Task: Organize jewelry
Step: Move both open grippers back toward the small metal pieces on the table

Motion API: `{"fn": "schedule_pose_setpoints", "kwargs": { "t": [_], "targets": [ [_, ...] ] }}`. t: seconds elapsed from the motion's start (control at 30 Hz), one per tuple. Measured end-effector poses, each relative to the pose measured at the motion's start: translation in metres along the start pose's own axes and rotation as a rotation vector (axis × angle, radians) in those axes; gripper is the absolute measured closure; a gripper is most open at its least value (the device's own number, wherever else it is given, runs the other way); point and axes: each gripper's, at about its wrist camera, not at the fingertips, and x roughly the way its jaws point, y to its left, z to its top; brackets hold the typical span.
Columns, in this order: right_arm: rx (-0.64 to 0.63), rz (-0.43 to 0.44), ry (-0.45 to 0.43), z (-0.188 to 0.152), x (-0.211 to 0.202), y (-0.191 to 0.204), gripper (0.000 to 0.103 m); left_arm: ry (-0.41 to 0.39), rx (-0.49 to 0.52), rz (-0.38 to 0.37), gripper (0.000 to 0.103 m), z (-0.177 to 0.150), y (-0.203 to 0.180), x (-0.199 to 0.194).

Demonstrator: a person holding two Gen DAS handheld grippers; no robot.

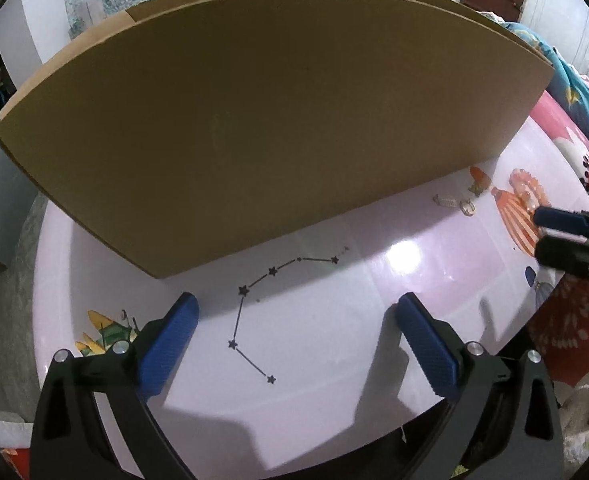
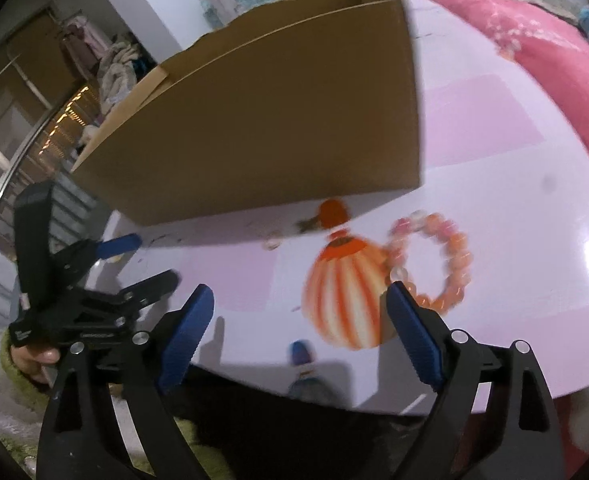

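An orange and pink bead bracelet [image 2: 454, 252] lies on the pale pink table [image 2: 514, 220], just ahead and right of my right gripper [image 2: 300, 292], which is open and holds nothing. A big open cardboard box [image 2: 262, 128] stands behind it. In the left wrist view the same box [image 1: 274, 128] fills the far side, with the bracelet [image 1: 528, 188], a small white piece [image 1: 448, 200] and a ring [image 1: 467, 208] near its right corner. My left gripper [image 1: 298, 304] hangs open and empty over the bare table [image 1: 334, 340].
The tabletop carries printed pictures: a star line [image 1: 246, 292] and an orange striped shape [image 2: 346, 300]. A pink blanket [image 2: 534, 48] lies beyond the table on the right. A hand in a green sleeve [image 2: 30, 360] holds the left gripper [image 2: 150, 260]. The table's front edge is close below both grippers.
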Motion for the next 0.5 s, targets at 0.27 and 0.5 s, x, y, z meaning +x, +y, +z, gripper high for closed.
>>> {"fn": "schedule_pose_setpoints", "kwargs": {
  "t": [0.27, 0.5],
  "targets": [
    [0.101, -0.022, -0.043, 0.017, -0.006, -0.027, 0.019, -0.026, -0.003, 0.004, 0.005, -0.001, -0.002, 0.001],
    [-0.089, -0.109, -0.031, -0.004, -0.011, 0.014, 0.015, -0.05, -0.005, 0.008, 0.005, -0.008, -0.005, -0.002]
  ]
}}
